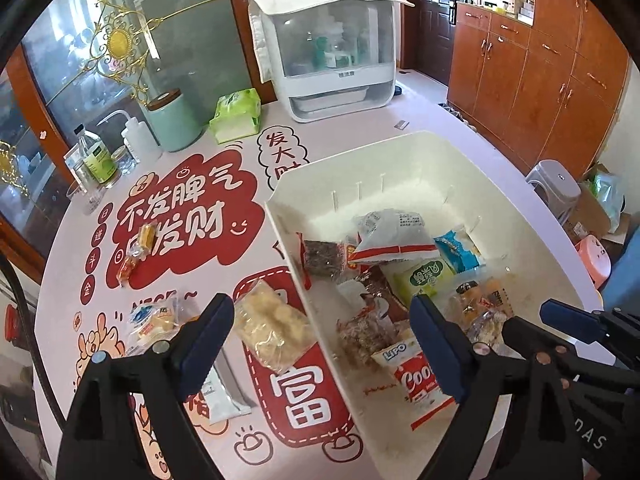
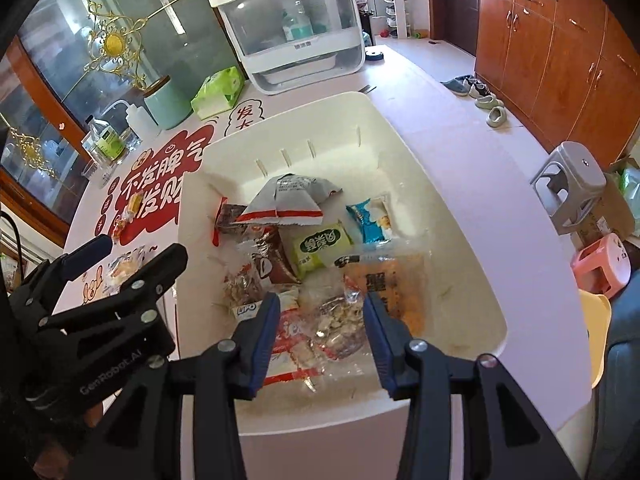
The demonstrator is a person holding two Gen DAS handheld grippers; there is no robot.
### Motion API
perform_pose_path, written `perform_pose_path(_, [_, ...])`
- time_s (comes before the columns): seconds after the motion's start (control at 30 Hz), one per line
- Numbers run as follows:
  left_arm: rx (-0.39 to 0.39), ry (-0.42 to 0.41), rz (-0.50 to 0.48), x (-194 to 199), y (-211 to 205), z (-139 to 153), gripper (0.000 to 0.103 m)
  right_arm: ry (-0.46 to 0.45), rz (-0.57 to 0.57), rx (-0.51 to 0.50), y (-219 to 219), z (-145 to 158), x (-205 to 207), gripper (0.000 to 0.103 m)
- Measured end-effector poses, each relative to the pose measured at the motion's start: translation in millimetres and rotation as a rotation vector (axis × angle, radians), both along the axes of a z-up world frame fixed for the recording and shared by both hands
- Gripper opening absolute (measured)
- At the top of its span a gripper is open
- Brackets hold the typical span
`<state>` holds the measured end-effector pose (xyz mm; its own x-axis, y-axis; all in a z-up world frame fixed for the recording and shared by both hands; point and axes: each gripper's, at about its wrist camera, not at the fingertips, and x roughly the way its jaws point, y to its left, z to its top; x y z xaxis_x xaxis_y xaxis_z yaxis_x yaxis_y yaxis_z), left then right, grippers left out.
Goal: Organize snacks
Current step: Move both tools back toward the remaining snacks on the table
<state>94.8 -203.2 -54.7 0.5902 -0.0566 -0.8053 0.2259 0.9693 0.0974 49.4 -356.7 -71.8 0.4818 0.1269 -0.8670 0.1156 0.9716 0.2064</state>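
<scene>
A white bin (image 1: 400,152) (image 2: 440,208) on the table holds several snack packets, among them a green one (image 1: 424,282) (image 2: 322,246), a blue one (image 1: 458,250) (image 2: 370,220) and a red-and-white Lipo cookie pack (image 1: 420,380). My left gripper (image 1: 320,344) is open and empty, straddling the bin's left wall above a clear bag of pale puffs (image 1: 272,328) lying on the table. My right gripper (image 2: 322,334) is open over the bin's near end, above a clear bag (image 2: 340,320) beside an orange packet (image 2: 394,284). Nothing is held.
Loose snacks lie on the table left of the bin: a blue-white pack (image 1: 154,320), a white packet (image 1: 220,392), small orange candies (image 1: 136,252). At the back stand a white appliance (image 1: 332,48), green tissue pack (image 1: 236,114), mint canister (image 1: 172,120) and bottles (image 1: 96,156). Stools (image 2: 568,184) stand right.
</scene>
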Motion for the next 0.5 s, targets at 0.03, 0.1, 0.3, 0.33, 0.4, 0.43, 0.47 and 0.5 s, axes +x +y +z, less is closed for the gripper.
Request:
perform_pose_path(0.03, [0.000,0.001,0.002,-2,1,1,0.088,0.001,0.001,-0.001,1,0,-1,0.044])
perform_pose_path(0.1, [0.001,0.002,0.005,-5,6,3,0.088,0.001,0.003,-0.005,5,1,-2,0.044])
perform_pose_path(0.3, [0.015,-0.017,0.005,-17,23,15,0.088,-0.011,0.021,-0.019,19,10,-10,0.044])
perform_pose_path(0.33, [0.019,-0.023,0.006,-19,27,19,0.088,-0.014,0.023,-0.022,22,11,-12,0.044])
perform_pose_path(0.4, [0.027,-0.042,0.012,-24,38,27,0.088,-0.020,0.029,-0.024,27,15,-14,0.044])
perform_pose_path(0.43, [0.030,-0.051,0.015,-26,44,31,0.088,-0.023,0.033,-0.022,32,18,-15,0.044])
perform_pose_path(0.47, [0.033,-0.058,0.019,-28,49,35,0.088,-0.025,0.035,-0.020,35,19,-16,0.044])
perform_pose_path(0.5, [0.038,-0.069,0.026,-30,57,39,0.088,-0.029,0.039,-0.019,38,22,-16,0.044])
